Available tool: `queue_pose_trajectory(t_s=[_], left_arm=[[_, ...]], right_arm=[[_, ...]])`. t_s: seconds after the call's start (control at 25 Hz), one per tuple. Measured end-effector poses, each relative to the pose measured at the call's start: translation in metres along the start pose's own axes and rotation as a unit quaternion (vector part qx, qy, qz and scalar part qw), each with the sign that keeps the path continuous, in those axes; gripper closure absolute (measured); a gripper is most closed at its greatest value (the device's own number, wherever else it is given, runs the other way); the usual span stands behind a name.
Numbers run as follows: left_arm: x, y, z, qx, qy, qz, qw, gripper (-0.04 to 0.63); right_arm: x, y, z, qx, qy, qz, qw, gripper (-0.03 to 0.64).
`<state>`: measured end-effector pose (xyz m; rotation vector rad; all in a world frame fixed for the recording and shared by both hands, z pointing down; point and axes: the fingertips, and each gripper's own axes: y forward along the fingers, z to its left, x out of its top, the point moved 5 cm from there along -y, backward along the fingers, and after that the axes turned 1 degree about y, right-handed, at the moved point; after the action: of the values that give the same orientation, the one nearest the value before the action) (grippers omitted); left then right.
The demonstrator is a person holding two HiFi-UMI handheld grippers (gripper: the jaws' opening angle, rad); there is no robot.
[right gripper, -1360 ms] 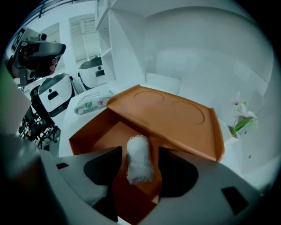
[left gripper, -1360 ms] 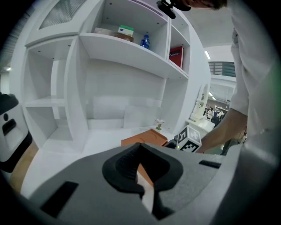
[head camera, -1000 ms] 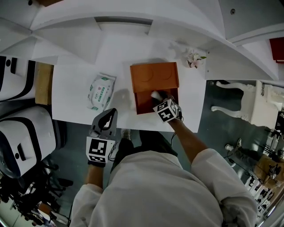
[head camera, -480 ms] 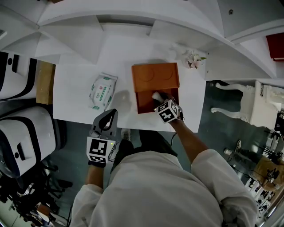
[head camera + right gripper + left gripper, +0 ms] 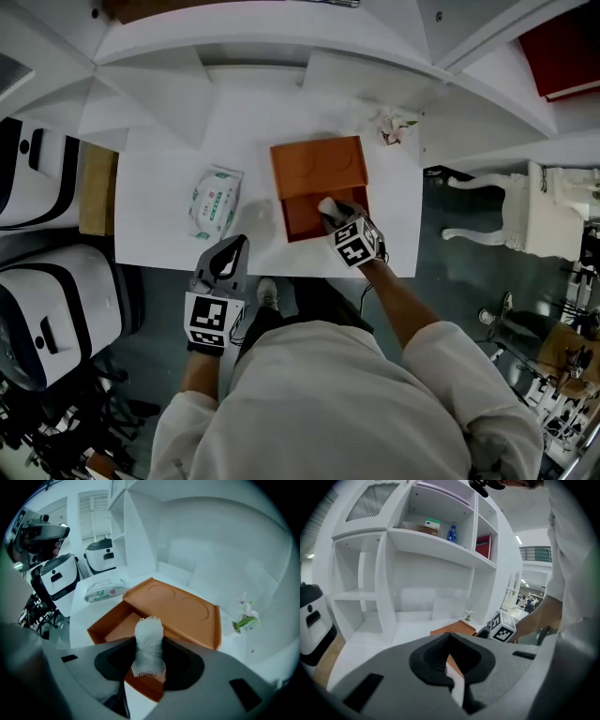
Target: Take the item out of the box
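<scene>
The right hand-held gripper (image 5: 333, 217) has risen, clenched on the white bundle (image 5: 149, 639) (gauze-wrapped, seemingly); lift it straight clear of the box (image 5: 292, 217) beneath.

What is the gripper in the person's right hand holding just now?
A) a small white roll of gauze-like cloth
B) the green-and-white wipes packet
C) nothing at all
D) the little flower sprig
A: in the right gripper view, the right gripper is clamped on a white gauze roll above the open orange box, while the wipes packet lies on the table beyond.
</scene>
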<state>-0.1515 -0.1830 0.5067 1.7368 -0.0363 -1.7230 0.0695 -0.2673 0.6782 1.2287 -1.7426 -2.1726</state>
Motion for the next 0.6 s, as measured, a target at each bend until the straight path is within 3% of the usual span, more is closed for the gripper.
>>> queue_pose_trajectory(t_s=[0.6], left_arm=[[0.028, -0.021, -0.022, -0.028, 0.039, -0.039, 0.9980, 0.589]], right_arm=[[0.038, -0.083, -0.006, -0.061, 0.019, -0.106, 0.992, 0.430]])
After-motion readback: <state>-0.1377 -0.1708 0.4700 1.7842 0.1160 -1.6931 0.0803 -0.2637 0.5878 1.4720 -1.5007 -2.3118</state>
